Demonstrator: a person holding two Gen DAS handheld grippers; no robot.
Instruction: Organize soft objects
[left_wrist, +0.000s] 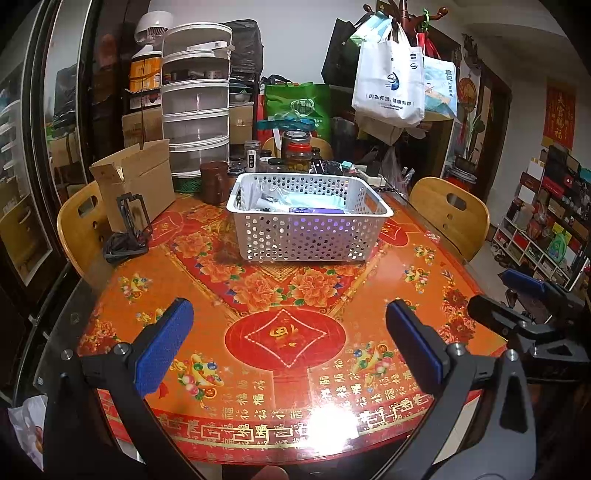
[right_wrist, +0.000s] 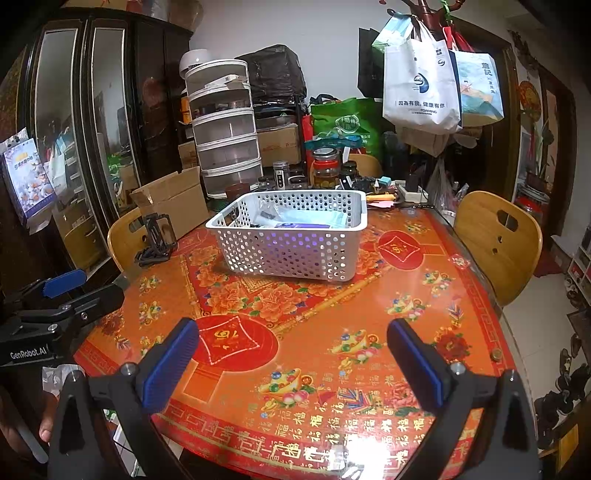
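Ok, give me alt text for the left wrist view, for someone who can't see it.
Open, empty blue-padded left gripper hovers over a red-and-orange floral table. Beyond sits a white perforated plastic basket holding packets; the right gripper enters from the right.

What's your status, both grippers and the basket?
Left gripper open, empty, over the near table. Right gripper open, empty, alongside. White basket mid-table, soft packets already inside. Nothing between jaws and basket.
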